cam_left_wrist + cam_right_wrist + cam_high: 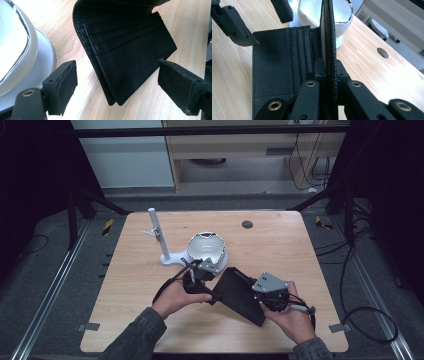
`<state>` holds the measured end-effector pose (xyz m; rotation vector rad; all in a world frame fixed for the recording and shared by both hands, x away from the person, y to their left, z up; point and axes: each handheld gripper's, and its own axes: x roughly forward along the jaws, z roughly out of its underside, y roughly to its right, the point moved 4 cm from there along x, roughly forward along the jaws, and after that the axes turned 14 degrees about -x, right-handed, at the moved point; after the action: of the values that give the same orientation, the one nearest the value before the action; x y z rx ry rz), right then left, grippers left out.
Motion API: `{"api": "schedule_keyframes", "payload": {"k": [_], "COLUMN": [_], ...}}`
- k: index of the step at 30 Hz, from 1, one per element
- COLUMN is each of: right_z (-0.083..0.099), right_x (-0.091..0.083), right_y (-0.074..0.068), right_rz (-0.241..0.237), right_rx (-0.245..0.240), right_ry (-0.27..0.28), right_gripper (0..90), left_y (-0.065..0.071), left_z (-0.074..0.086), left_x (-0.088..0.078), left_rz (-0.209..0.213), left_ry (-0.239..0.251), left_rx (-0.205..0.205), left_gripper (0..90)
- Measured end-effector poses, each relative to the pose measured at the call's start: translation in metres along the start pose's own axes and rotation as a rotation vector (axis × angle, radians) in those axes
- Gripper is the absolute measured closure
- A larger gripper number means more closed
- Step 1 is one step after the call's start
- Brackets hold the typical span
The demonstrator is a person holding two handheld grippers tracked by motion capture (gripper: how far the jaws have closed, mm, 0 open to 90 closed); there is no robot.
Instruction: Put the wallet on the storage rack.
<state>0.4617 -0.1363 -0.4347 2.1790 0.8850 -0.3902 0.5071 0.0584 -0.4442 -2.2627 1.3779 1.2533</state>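
Observation:
A black leather wallet (239,292) lies half open in the middle of the wooden table (280,245), its card slots (297,52) facing up. My right gripper (329,72) is shut on one flap of the wallet (328,37) and holds that flap upright on edge; the high view shows this gripper (256,295) at the wallet's right end. My left gripper (117,85) is open, with the wallet's folded corner (120,75) between its wide-apart jaws and touching neither. In the high view the left gripper (212,279) sits at the wallet's left corner.
A white bowl (205,247) on a white base stands just behind the left gripper, close to its left jaw. A white upright post (159,237) rises from the same base at the left. A dark round grommet (247,224) sits near the table's far edge.

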Motion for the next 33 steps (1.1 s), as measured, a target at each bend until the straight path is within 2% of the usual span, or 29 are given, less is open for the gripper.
{"api": "schedule_keyframes", "payload": {"k": [5,8,16,21,27,29,33], "right_z": [-0.002,-0.002,-0.004,-0.006,-0.008,-0.008,-0.009], "right_x": [-0.001,-0.002,-0.004,-0.007,-0.008,-0.008,-0.01], "right_y": [0.0,0.001,0.002,0.003,0.005,0.005,0.004], "right_rz": [0.006,0.009,0.016,0.026,0.031,0.033,0.033], "right_rx": [0.006,0.007,0.014,0.018,0.02,0.017,0.015], "right_ry": [0.012,0.017,0.039,0.061,0.074,0.078,0.088], "right_gripper": [85.0,85.0,85.0,85.0,85.0,85.0,85.0], "left_y": [0.001,0.001,-0.001,-0.004,-0.005,-0.005,-0.007], "left_z": [0.0,0.0,-0.001,-0.004,-0.011,-0.012,-0.014], "left_x": [0.001,0.002,0.009,0.011,0.01,0.011,0.01], "left_rz": [0.0,0.002,0.003,0.015,0.049,0.049,0.074], "left_ry": [0.002,-0.007,-0.019,-0.02,-0.01,-0.026,-0.025], "left_rx": [-0.011,0.0,-0.004,-0.023,-0.045,-0.039,-0.072], "left_gripper": [16.3,17.8,20.8,23.7,36.2,41.1,50.7]}}
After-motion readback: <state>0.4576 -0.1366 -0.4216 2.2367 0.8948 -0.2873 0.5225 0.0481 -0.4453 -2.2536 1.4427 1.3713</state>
